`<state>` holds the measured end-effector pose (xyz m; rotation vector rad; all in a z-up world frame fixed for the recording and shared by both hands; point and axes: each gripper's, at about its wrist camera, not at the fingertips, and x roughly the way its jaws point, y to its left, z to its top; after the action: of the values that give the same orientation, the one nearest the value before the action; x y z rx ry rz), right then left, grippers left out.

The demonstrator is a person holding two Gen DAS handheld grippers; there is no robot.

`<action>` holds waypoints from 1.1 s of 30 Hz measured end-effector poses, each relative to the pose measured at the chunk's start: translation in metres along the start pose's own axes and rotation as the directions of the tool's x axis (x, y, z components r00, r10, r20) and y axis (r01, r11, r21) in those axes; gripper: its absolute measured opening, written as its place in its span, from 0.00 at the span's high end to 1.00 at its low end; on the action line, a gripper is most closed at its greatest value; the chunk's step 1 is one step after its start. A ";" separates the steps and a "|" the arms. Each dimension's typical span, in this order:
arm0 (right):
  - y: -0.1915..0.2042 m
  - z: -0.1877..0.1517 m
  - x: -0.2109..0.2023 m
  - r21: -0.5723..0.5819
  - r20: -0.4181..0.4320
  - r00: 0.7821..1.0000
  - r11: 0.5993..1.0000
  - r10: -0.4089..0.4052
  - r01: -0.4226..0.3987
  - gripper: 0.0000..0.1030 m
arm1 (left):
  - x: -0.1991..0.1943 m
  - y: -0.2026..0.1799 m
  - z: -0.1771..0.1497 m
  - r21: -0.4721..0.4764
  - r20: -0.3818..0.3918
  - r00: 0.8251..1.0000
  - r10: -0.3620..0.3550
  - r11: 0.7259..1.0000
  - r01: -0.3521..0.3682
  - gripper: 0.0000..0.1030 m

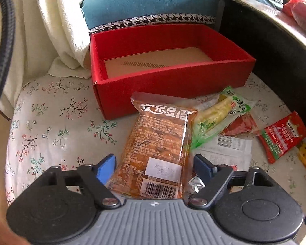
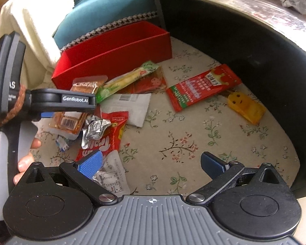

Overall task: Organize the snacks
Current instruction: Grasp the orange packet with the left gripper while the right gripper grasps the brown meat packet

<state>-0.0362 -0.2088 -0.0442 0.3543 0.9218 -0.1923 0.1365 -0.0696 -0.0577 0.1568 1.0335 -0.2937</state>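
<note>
Left wrist view: left gripper (image 1: 153,166) has its pads either side of an orange packet (image 1: 159,143) near the cushion's (image 1: 51,122) middle, can't tell if they're pinching it. Red box (image 1: 169,67) sits at the back edge. Right gripper (image 2: 152,164) is spread wide, nothing between.

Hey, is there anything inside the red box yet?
No, the red box shows only its bare cardboard floor; the snack packets lie outside it.

Red box (image 2: 116,55) on floral cloth (image 2: 173,143), scattered snack packets, right gripper (image 2: 152,164) open above
</note>
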 end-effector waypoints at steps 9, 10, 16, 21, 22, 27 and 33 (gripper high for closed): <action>0.009 -0.004 0.004 -0.061 -0.017 1.000 0.998 -0.010 0.009 0.00 | -0.019 0.021 -0.009 -0.054 -0.031 0.999 -0.040 0.998 0.038 0.52; 0.010 -0.005 0.005 -0.073 -0.020 1.000 0.997 -0.014 0.013 0.00 | -0.023 0.025 -0.011 -0.066 -0.032 0.998 -0.046 0.997 0.043 0.53; 0.018 -0.008 0.006 -0.134 -0.021 1.000 0.991 -0.008 0.005 0.01 | -0.042 0.045 -0.024 -0.094 -0.032 0.998 -0.062 0.994 0.059 0.55; 0.040 -0.014 0.012 -0.291 -0.044 0.999 0.957 -0.012 -0.001 0.02 | -0.045 0.060 -0.042 -0.095 -0.065 0.996 -0.062 0.994 0.056 0.55; 0.046 -0.016 0.013 -0.335 -0.047 0.999 0.942 -0.007 -0.009 0.02 | -0.046 0.064 -0.046 -0.094 -0.072 0.995 -0.064 0.994 0.057 0.55; 0.073 -0.002 0.018 -0.497 -0.031 0.999 0.867 0.030 -0.041 0.03 | -0.044 0.075 -0.059 -0.090 -0.094 0.993 -0.073 0.994 0.065 0.53; 0.098 0.033 0.050 -0.653 -0.057 0.998 0.755 0.034 -0.063 0.04 | -0.030 0.083 -0.064 -0.084 -0.125 0.989 -0.073 0.994 0.063 0.43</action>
<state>0.0486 -0.1309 -0.0449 -0.2796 0.9604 0.1965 0.0954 0.0307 -0.0648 0.0690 1.1773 -0.3070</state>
